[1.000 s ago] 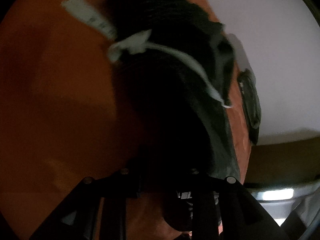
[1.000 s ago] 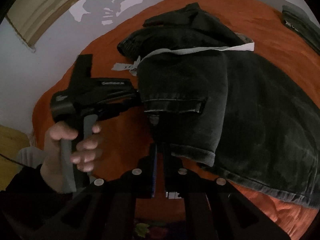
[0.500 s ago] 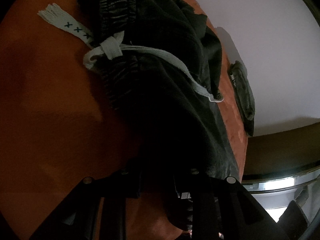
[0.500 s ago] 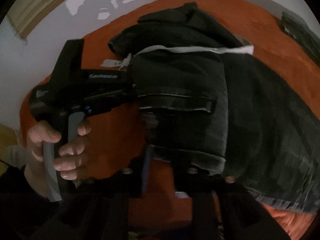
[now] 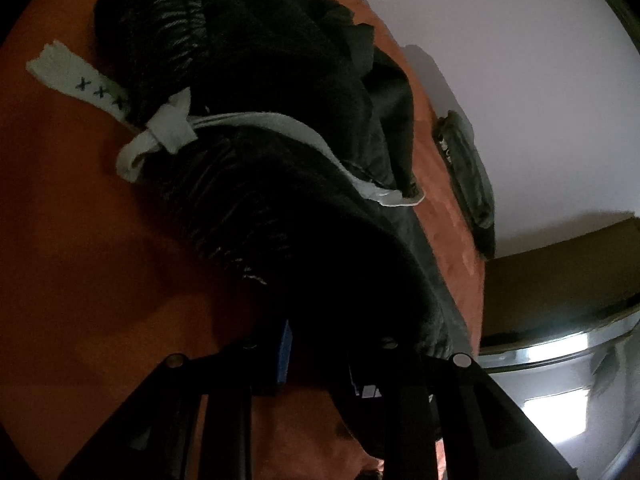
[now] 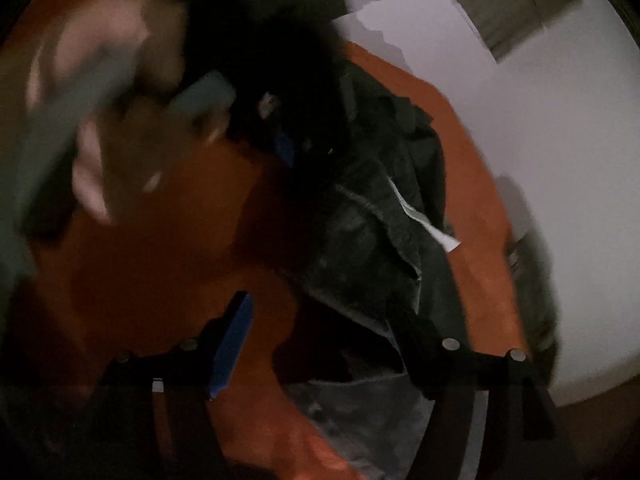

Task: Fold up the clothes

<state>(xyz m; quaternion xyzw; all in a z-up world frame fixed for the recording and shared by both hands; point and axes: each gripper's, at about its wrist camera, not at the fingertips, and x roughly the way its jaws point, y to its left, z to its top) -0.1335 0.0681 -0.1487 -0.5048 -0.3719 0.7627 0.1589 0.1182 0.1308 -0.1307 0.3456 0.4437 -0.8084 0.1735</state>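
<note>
Count: one dark garment (image 5: 280, 184), bunched and part-folded, centre of the left wrist view; one pale drawstring (image 5: 256, 124) across it, tasselled end at upper left. One second, smaller dark folded item (image 5: 468, 176) lies apart at centre right, at the cover's edge. Two grippers.

Left wrist view: left gripper (image 5: 320, 344) at bottom centre, garment fabric draped over its fingers; whether it is clenched cannot be told, the fingertips are buried in dark cloth. A shiny metal rim (image 5: 560, 352) shows lower right.

Right wrist view, heavily blurred: right gripper (image 6: 332, 344) at bottom, fingers spread wide, released, with the garment's edge lying between them untouched by the blue pad (image 6: 234, 344). The person's hand (image 6: 104, 128) on the other tool fills the upper left. A framed panel (image 6: 520, 16) on the wall, upper right, appears only here.

Surface: orange cover (image 5: 72, 240), evidently soft. Wall plain pale (image 5: 520, 60). Light dim.
</note>
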